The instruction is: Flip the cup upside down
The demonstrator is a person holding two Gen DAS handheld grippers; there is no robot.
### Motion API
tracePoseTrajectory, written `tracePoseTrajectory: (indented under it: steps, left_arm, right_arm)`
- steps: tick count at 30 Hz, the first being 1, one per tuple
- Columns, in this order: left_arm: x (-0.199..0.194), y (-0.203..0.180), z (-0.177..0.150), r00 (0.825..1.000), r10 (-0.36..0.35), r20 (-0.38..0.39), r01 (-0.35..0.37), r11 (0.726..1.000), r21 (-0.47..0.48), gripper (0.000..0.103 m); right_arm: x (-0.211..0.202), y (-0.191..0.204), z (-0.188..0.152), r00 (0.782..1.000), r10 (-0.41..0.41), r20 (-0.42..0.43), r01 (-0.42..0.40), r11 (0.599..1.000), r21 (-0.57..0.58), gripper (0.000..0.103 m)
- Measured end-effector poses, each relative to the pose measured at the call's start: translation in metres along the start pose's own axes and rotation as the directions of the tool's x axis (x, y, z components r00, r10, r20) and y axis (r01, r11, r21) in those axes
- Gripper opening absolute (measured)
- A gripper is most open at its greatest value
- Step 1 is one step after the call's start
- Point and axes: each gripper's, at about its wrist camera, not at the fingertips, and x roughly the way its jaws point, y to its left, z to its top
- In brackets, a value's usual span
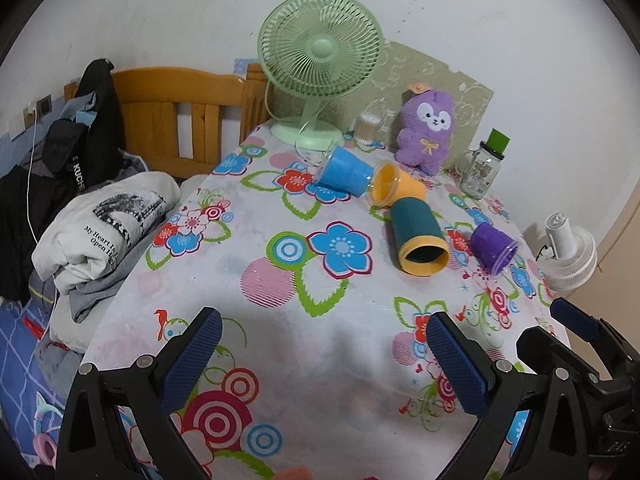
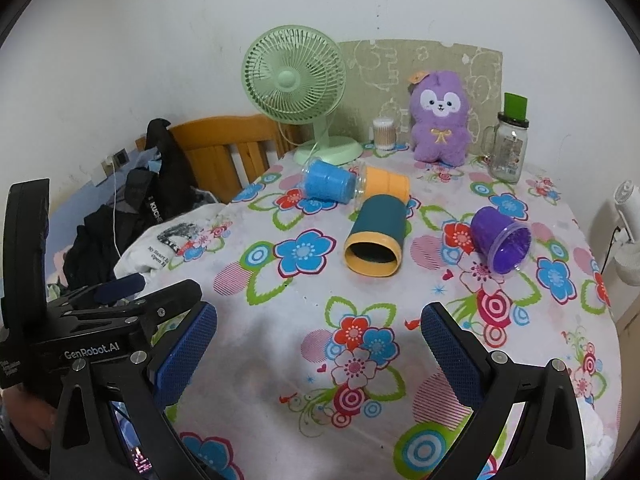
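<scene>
A floral cloth covers the surface [image 2: 280,360], which stands against a white wall with a bed [image 1: 24,360] off to the left.

Nearest, both pairs of tongs hover over the bare front of the cloth — the left tongs [image 1: 324,360] spread wide with nothing between the pads, the right tongs [image 2: 320,356] likewise spread and empty. Neither touches a cup.

Farther in lie four cups, all on their sides. The teal cup [image 2: 376,236] with the yellow rim sits nearest the middle, its mouth facing the cameras. To its right, apart from it, the purple cup [image 2: 500,240] lies tipped with its mouth toward the near right. Behind the teal one, the blue cup [image 2: 330,186] and the orange cup [image 2: 386,186] lie close together, the orange touching or almost touching the teal cup's far end.

At the far edge stand a green fan [image 2: 296,92], a plush toy [image 2: 440,120] and a glass jar [image 2: 508,152].

By my reading the task has barely begun: no cup stands mouth-down, none is gripped. Which cup is meant is not clear — the teal one lies closest. Reaching, gripping, turning and setting it down all remain.
</scene>
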Motion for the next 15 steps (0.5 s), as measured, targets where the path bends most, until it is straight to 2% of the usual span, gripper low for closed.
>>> tracePoseTrajectory:
  steps: [9,13,15]
  left_arm:
    - [0.014,0.007,0.005,1.0,0.0,-0.025,-0.001,1.0,-0.007,0.103]
    - [0.029,0.002,0.015,0.999,0.013,-0.029,-0.012,1.0,0.026,0.103]
    - [0.036,0.002,0.021,0.999,0.026,-0.034,-0.025,0.999,0.04,0.103]
  right_arm:
    - [0.02,-0.009,0.013,1.0,0.008,-0.03,-0.008,1.0,0.015,0.103]
    - [0.036,-0.019,0.033,0.998,-0.06,-0.019,0.059,0.998,-0.015,0.103]
    - [0.046,-0.025,0.042,0.998,-0.061,-0.019,0.061,0.998,-0.022,0.103]
